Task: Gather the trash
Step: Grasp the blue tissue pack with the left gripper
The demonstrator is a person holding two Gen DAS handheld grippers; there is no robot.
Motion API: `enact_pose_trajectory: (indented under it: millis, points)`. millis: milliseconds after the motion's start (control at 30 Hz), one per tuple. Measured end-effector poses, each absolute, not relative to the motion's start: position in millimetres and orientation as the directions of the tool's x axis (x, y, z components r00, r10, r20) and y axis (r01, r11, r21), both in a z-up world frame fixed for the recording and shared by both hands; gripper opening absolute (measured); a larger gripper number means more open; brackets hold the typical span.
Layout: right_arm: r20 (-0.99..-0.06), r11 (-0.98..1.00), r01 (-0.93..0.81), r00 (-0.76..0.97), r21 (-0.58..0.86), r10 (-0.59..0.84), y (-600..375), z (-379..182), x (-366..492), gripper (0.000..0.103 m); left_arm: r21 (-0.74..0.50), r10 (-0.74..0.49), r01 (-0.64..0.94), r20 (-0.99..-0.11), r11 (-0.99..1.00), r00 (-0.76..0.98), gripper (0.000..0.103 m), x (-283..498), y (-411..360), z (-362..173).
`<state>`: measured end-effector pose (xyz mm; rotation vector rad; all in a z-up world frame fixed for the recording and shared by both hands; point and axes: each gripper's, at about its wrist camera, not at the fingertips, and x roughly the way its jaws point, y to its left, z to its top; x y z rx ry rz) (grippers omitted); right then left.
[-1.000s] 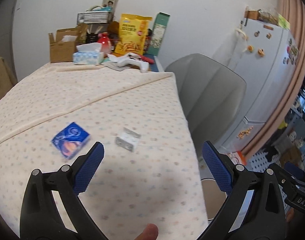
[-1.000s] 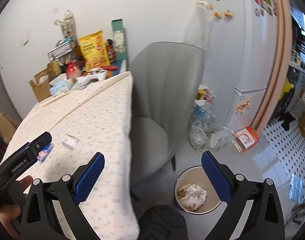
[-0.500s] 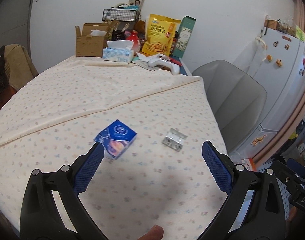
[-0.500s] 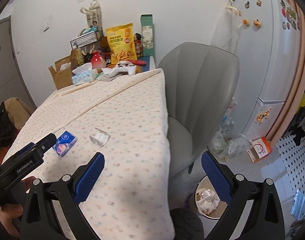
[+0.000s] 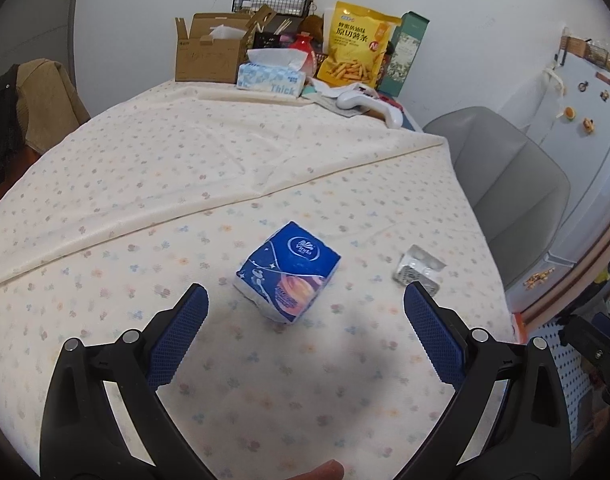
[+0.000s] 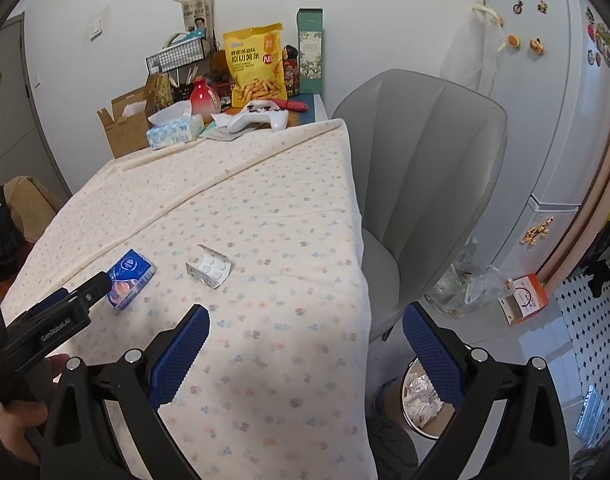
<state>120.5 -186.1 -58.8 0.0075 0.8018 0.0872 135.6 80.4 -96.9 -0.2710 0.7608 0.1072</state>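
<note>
A blue tissue pack [image 5: 288, 271] lies on the flowered tablecloth [image 5: 185, 184], just ahead of my left gripper [image 5: 305, 312], which is open and centred on it without touching. An empty silver pill blister [image 5: 419, 270] lies to its right, near the right fingertip. In the right wrist view the tissue pack [image 6: 129, 278] and the blister [image 6: 209, 270] lie ahead and left of my right gripper [image 6: 305, 336], which is open and empty over the table's near right corner. A bin [image 6: 423, 400] with crumpled trash stands on the floor below it.
A grey chair [image 6: 421, 184] stands right of the table, a white fridge [image 6: 545, 120] behind it. At the table's far end are a tissue box [image 5: 271, 78], cardboard box [image 5: 209, 50], yellow snack bag [image 5: 355, 52] and white controller [image 5: 369, 102]. Bags and a small box [image 6: 523, 298] sit on the floor.
My left gripper has swung left and closer, bringing the tissue pack between its open fingers. My right gripper has turned from the floor and bin toward the table.
</note>
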Motion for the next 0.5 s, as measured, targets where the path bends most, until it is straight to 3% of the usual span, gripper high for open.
enact_pose_trajectory:
  millis: [500]
  points:
    - [-0.765, 0.994, -0.099, 0.637, 0.047, 0.099, -167, -86, 164, 0.094, -0.059, 0.065, -0.18, -0.787, 0.982, 0.614, 0.095, 189, 84, -132]
